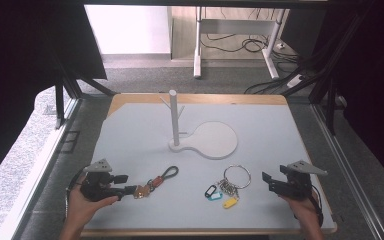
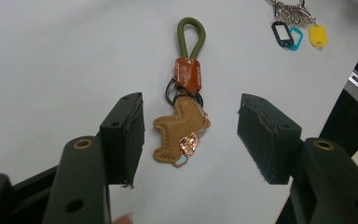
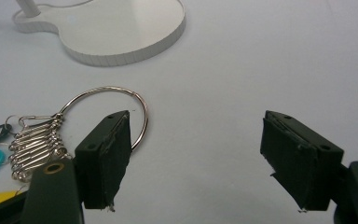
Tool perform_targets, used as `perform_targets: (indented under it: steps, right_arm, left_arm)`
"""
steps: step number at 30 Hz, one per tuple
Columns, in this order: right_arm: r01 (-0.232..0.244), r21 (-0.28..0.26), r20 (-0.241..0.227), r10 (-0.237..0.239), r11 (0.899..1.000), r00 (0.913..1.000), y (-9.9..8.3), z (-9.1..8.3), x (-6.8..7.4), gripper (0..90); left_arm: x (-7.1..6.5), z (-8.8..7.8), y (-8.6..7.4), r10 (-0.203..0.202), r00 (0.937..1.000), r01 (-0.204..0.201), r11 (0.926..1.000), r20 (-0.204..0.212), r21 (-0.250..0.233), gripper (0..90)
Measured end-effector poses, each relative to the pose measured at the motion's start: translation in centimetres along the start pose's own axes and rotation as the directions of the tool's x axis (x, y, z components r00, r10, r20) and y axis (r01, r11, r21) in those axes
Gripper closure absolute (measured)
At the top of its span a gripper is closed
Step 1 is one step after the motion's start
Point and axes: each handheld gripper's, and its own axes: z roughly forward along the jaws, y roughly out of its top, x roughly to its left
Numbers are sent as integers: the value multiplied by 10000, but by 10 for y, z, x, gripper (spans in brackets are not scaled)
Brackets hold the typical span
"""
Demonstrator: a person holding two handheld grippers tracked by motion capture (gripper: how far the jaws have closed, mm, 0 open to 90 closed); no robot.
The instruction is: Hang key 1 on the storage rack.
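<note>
Keychains unhung: leather keychain (image 2: 182, 126) flat between spread left gripper (image 2: 190, 135) jaws; ring of tags (image 1: 230, 184) just beside spread right gripper (image 3: 196, 158); peg stand (image 1: 174, 117) bare; likely hanging all ahead.

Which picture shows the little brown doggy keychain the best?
The left gripper view: the dog-shaped leather keychain lies close up between the open jaws, with its stitching, orange tab and green loop clear. In the high view it is a small brown shape by the left gripper. The right gripper view faces the metal ring instead.

No lettering, label, brand or number can be read anywhere in these views.
</note>
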Motion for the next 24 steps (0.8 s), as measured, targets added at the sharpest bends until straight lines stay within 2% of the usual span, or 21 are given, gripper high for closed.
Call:
perform_targets:
  steps: [4,14,21,23,24]
  right_arm:
    - [164,11,-84,-164,9999,9998,0,-1,1,251]
    - [208,109,-210,-206,9997,9996,0,-6,3,277]
    - [263,203,-639,-250,9994,9976,0,-3,1,290]
    - [354,194,-1035,-332,9992,9941,-2,-1,-1,289]
    - [354,194,-1035,-332,9992,9941,-2,-1,-1,289]
  left_arm:
    - [0,-3,0,-32,10000,32,10000,-38,-85,417]
    - [-1,-4,-1,29,10000,-30,9999,-68,-168,417]
    - [-4,7,1,29,9995,-26,10000,-311,74,418]
    - [-4,7,2,36,9986,-30,9999,-529,115,418]
    - [-4,7,2,36,9986,-30,9999,-529,115,418]
